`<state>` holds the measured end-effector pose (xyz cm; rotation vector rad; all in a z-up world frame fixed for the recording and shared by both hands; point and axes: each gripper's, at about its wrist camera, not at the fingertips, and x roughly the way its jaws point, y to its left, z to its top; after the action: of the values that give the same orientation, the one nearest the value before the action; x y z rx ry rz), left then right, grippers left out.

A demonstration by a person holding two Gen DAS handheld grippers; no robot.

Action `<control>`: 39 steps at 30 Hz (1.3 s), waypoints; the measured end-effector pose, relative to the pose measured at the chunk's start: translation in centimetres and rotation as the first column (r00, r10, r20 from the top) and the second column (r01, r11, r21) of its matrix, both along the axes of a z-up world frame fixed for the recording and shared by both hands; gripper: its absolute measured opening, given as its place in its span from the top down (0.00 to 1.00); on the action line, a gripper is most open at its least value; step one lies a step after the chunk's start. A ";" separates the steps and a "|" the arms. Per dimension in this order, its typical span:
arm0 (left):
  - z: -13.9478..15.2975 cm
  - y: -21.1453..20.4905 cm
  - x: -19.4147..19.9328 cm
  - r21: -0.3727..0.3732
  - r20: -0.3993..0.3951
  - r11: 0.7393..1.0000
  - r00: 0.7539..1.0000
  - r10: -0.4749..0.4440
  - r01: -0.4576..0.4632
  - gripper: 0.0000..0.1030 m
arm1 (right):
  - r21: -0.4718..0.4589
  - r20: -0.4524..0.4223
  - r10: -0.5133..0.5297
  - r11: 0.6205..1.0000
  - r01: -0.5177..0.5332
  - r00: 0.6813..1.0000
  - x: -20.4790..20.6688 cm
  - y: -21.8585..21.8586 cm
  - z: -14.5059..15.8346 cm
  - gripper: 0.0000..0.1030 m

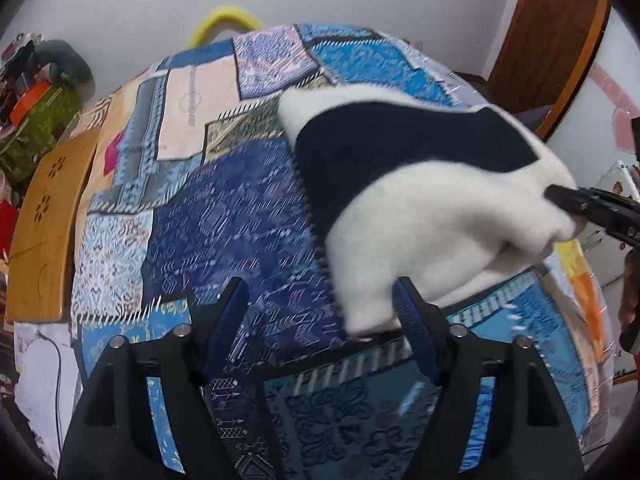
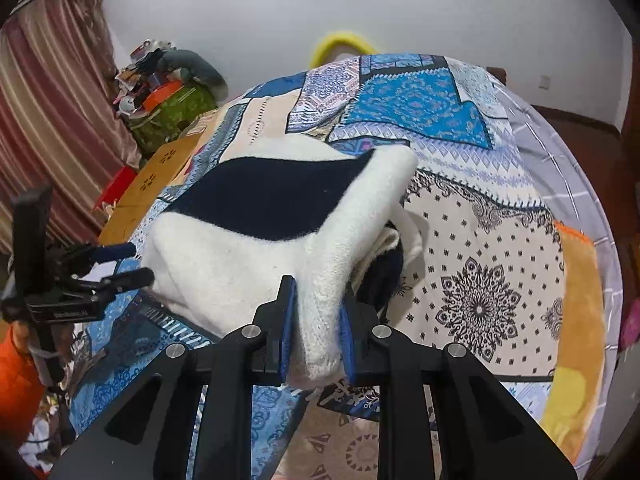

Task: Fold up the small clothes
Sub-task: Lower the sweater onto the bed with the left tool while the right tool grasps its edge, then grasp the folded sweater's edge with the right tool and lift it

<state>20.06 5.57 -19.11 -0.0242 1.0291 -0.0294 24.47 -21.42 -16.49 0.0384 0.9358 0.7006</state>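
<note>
A small white knit garment with a dark navy panel point(image 1: 420, 184) lies partly folded on the patchwork bedspread point(image 1: 224, 208); it also shows in the right wrist view point(image 2: 248, 248). My right gripper point(image 2: 316, 304) is shut on a white knit edge of the garment and lifts it off the bed. It shows at the right edge of the left wrist view point(image 1: 568, 200). My left gripper point(image 1: 322, 300) is open, its right finger beside the garment's near white corner. It also shows in the right wrist view point(image 2: 128, 264) at the garment's left side, holding nothing.
A wooden board point(image 1: 44, 232) lies along the bed's left edge. A green bag with clutter point(image 2: 172, 112) stands beyond it by a striped curtain point(image 2: 52, 128). A yellow ring point(image 2: 340, 46) sits at the bed's far end. An orange cloth point(image 2: 576, 320) lies at the right.
</note>
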 end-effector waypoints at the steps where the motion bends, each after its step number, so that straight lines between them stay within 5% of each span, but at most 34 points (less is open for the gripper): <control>1: -0.4 0.3 0.0 0.002 0.003 1.000 1.000 0.015 -0.015 0.17 | 0.002 0.000 -0.004 1.000 0.004 1.000 -0.1 -0.1 -0.1 0.83; 17: -1.7 1.6 -1.2 0.045 0.010 0.998 0.999 0.040 -0.040 0.13 | 0.002 -0.016 -0.024 1.000 0.024 1.000 -1.1 -0.9 -0.6 0.83; 21: -1.1 1.7 -1.8 0.067 0.013 0.997 0.999 0.039 -0.040 0.13 | -0.006 -0.005 -0.043 0.999 0.043 0.999 -1.3 -1.6 -0.1 0.70; 26: 1.2 2.0 -2.5 0.109 0.068 0.992 0.996 0.050 -0.058 0.13 | -0.042 0.058 -0.062 0.997 0.064 0.996 -1.7 -2.2 1.7 0.67; 39: 7.4 0.2 1.0 0.036 0.206 0.999 0.979 -0.009 0.001 0.13 | -0.040 0.194 -0.016 0.999 0.024 0.981 -0.3 0.4 5.2 0.67</control>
<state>21.09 5.75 -11.67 0.0135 0.8220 -0.0177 24.21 -21.04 -11.26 -0.0569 0.7624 0.6533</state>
